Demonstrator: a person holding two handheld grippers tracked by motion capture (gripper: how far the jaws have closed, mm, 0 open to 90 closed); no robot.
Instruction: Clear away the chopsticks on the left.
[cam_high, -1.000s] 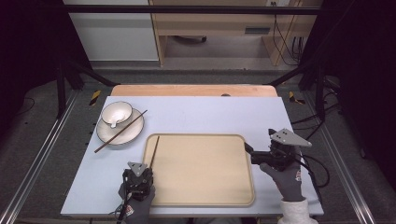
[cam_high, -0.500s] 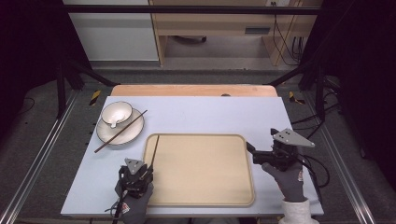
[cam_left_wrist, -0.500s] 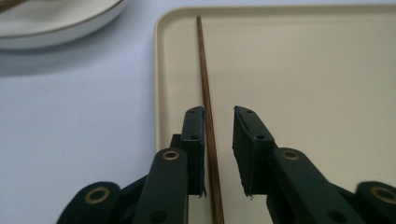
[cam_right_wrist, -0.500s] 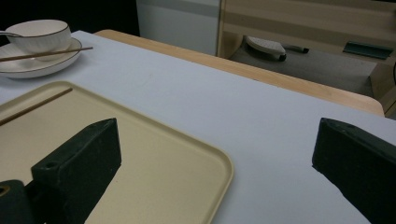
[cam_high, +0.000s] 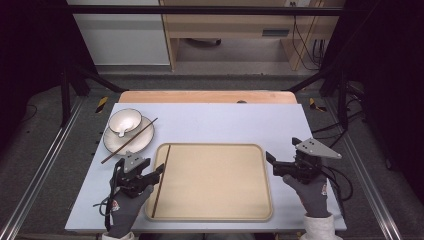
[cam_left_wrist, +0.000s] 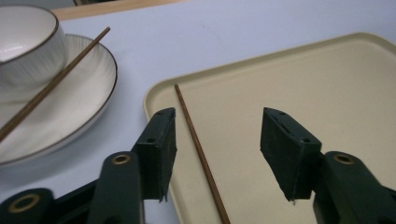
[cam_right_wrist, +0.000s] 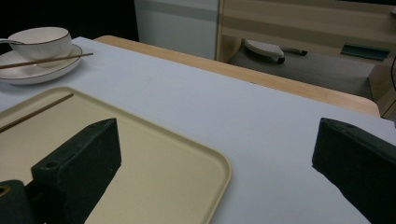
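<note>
1. I am holding the left gripper (cam_high: 159, 170) with its jaws apart; they have just been opening. One chopstick (cam_left_wrist: 198, 151) is lying between them on the tray (cam_left_wrist: 327, 84), and the pads are not pressing on it.
2. I am judging this as the release step: that chopstick is lying along the tray edge nearest the left gripper, and the gripper is lifting off it.
3. Compared with a second ago, the left gripper is sitting higher and a little back from the tray, and its jaws, then together on the chopstick, are now spread. The chopstick itself has kept its line along the tray edge.
4. Beyond the left gripper, up and away from the tray, the second chopstick (cam_high: 129, 141) is resting across the plate (cam_high: 146, 141), leaning on the bowl (cam_high: 125, 121) that stands on that plate.
5. The next move is probably a reach to the second chopstick. It is calling for a narrow, level approach, as the stick is thin and bridging the plate rim.
6. I am keeping the right gripper (cam_high: 270, 161) just off the tray's far side, jaws wide apart and holding nothing, unchanged from a second ago.
</note>
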